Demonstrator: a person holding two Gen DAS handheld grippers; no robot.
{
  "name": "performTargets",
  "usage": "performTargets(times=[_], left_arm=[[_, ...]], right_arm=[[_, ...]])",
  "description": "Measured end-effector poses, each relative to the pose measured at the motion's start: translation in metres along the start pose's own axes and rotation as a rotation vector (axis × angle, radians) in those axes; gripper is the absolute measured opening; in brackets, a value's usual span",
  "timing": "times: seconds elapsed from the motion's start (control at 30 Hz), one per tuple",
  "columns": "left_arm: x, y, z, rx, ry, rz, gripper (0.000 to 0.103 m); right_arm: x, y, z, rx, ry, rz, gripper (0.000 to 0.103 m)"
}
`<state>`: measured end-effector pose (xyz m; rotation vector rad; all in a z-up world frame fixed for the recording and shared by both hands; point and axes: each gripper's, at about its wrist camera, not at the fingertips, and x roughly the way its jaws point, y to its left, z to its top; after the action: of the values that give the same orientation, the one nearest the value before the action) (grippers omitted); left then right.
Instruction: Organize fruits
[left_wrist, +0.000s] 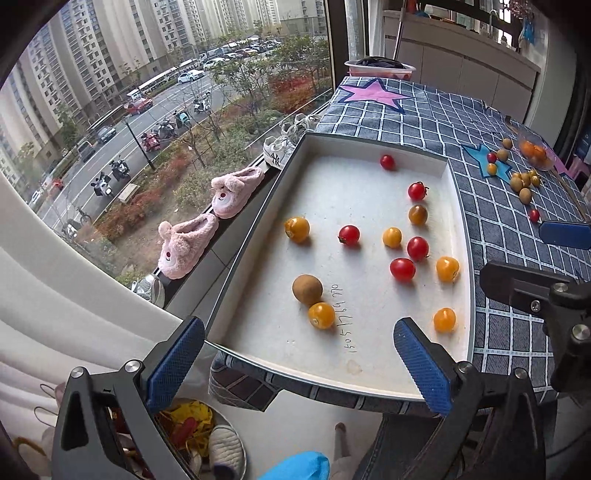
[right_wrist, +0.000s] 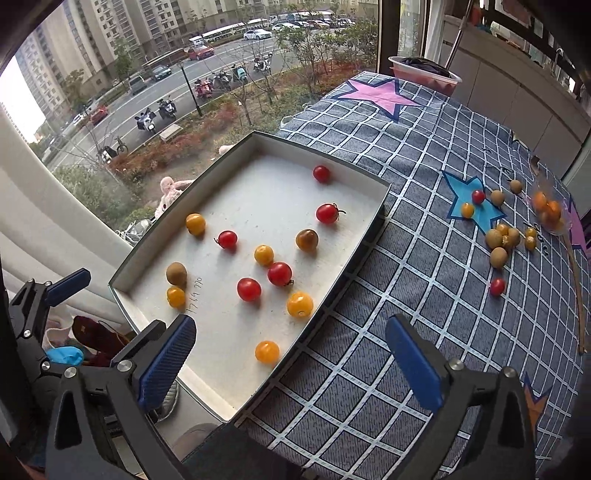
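Tray (right_wrist: 277, 184): five red tomatoes (right_wrist: 249, 289), five yellow (right_wrist: 300, 304), perhaps two brown (right_wrist: 176, 273).

I'm working in a lived-in apartment, high above a street: pink plush slippers (left_wrist: 188, 245) and sneakers (left_wrist: 279, 153) line the windowsill, a star-patched checked tablecloth (right_wrist: 388, 258) covers the table, and kitchen cabinets (left_wrist: 461, 70) stand behind.

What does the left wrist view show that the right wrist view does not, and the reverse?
Only the left wrist view shows both pink slippers on the window sill and a white sneaker. Only the right wrist view shows the orange star on the cloth. Both show the tray of fruits, the loose fruits on the cloth, and open, empty jaws.
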<state>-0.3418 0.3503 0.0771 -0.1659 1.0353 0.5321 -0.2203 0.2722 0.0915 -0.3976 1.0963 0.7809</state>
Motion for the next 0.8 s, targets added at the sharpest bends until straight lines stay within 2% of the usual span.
performTargets(times=[0.8], left_arm=[[-0.014,-0.007,-0.012,0.024,0.012,0.026,0.103]], right_arm=[[-0.008,0.0,-0.01,-0.018,-0.002,-0.008,0.102]])
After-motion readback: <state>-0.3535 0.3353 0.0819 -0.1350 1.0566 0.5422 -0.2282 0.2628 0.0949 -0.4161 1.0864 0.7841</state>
